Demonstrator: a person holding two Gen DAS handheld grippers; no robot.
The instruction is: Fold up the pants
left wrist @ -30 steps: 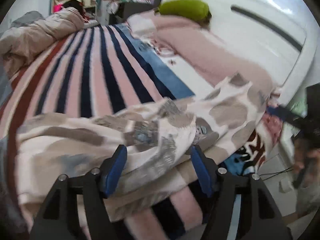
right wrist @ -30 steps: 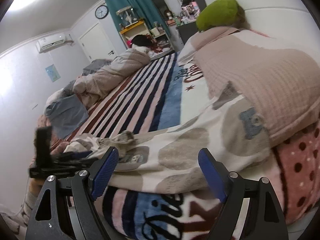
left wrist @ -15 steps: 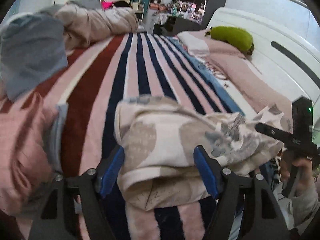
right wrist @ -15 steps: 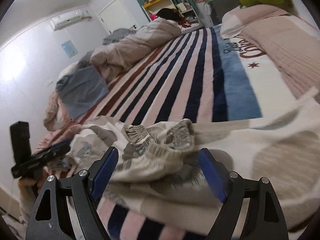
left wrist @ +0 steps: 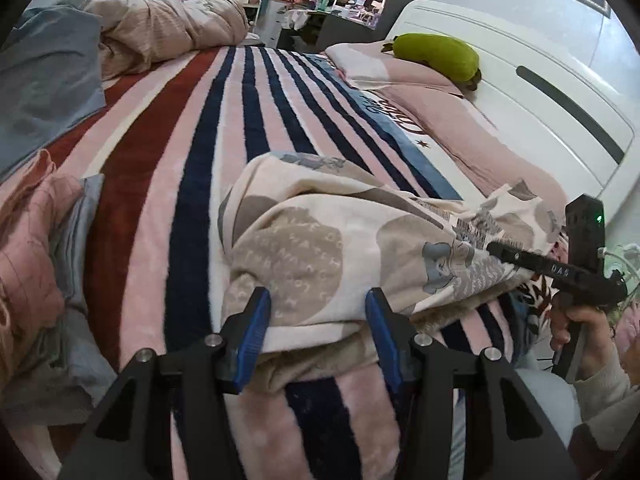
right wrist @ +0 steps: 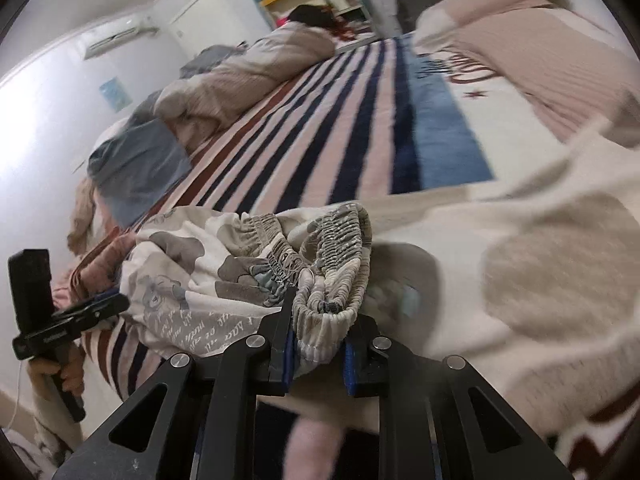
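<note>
Cream patterned pants on striped blanket, left gripper jaws closing around folded edge, right gripper jaws closing, pinching bunched waistband

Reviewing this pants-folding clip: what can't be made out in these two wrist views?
- Left wrist view: whether the left gripper, jaws closing around the pants, already pinches them; the cloth covers the pad faces.
- Left wrist view: the right gripper's tips, buried in cloth.
- Right wrist view: the pants' legs, blurred by motion at right; only the waistband in the right gripper is sharp.
</note>
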